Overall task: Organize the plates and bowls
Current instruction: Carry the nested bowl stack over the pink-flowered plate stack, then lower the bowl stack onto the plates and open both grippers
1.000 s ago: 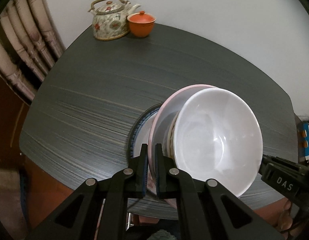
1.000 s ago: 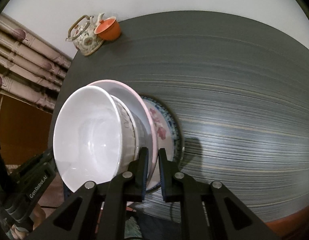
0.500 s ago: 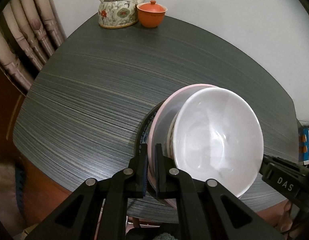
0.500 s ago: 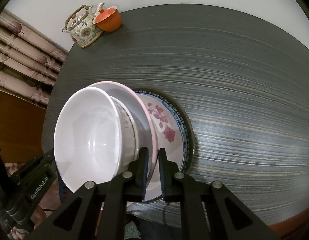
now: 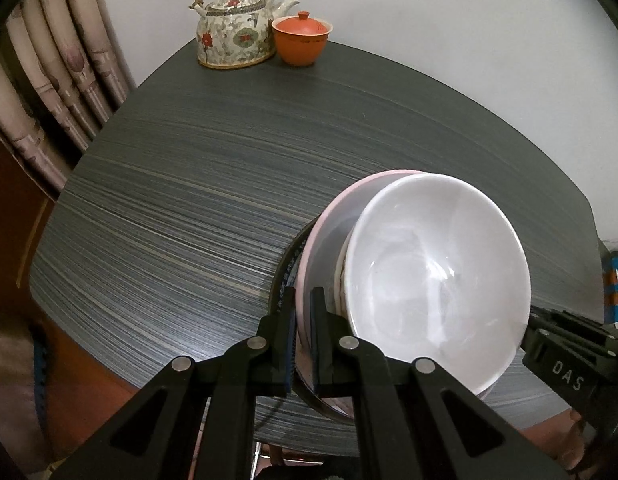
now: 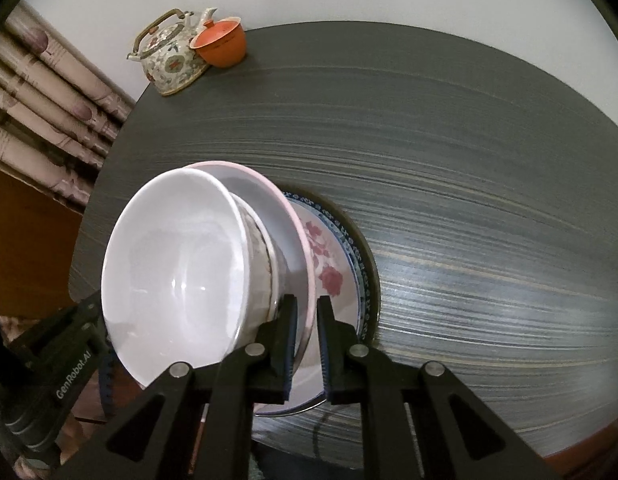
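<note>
The left hand-held gripper (image 5: 303, 320) is seen nearly closed, its two fingers pinched on the rim of the pink plate (image 5: 329, 224) from the left side. The right hand-held gripper (image 6: 307, 328) is likewise narrowed to a slim gap, with the opposite rim of the same pink plate (image 6: 277, 196) clamped between its fingers. The plate is held tilted over the near edge of the bench (image 5: 189, 184).

A white bowl (image 5: 437, 280) is carried on the pink plate, and a second, patterned bowl (image 6: 265, 264) is nested beneath it, only its side being visible. Under the pink plate, a flower-patterned plate with a blue border (image 6: 337, 272) is seen lying on the bench; whether the two plates touch cannot be told.

At the far corner of the bench, a floral teapot (image 5: 237, 32) is set just beside an orange lidded cup (image 5: 301, 40).

"DAS" is read on the right hand-held gripper's body in the left wrist view, and "GenRobot.AI" on the left one's body in the right wrist view.
</note>
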{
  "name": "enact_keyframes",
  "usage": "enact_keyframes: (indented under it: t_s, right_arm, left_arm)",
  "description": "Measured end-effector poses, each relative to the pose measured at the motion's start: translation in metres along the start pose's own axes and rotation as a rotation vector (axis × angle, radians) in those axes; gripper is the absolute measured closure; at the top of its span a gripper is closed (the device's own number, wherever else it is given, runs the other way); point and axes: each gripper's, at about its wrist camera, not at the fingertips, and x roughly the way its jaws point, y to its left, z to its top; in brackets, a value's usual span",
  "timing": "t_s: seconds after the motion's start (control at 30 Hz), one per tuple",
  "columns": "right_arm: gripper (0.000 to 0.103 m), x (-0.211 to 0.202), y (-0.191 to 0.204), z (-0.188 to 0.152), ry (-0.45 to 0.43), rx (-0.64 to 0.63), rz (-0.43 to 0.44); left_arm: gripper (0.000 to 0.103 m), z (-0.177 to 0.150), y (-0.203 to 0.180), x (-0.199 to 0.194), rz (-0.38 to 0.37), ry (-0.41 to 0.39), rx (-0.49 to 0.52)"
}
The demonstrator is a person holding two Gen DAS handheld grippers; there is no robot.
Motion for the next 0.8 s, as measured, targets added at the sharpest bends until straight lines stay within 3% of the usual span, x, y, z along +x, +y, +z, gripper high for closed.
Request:
enact_keyframes:
  t_s: [0.23,0.67,0.8]
  right_arm:
    - [0.091,0.000,-0.001,0.000,-0.011,-0.012,-0.003]
    - [0.090,-0.001,0.000,-0.003,-0.014,-0.027,-0.013]
    - [0.088,0.000,-0.003,-0.003,-0.014,-0.025,-0.013]
  left_arm:
    - [0.096,-0.005,0.001,-0.005,0.005,-0.009,-0.016]
    - [0.065,-0.013,0.010,-0.010,0.052,-0.027,-0.031]
    - [0.061,-0.017,0.010,-0.010,0.056,-0.022,-0.023]
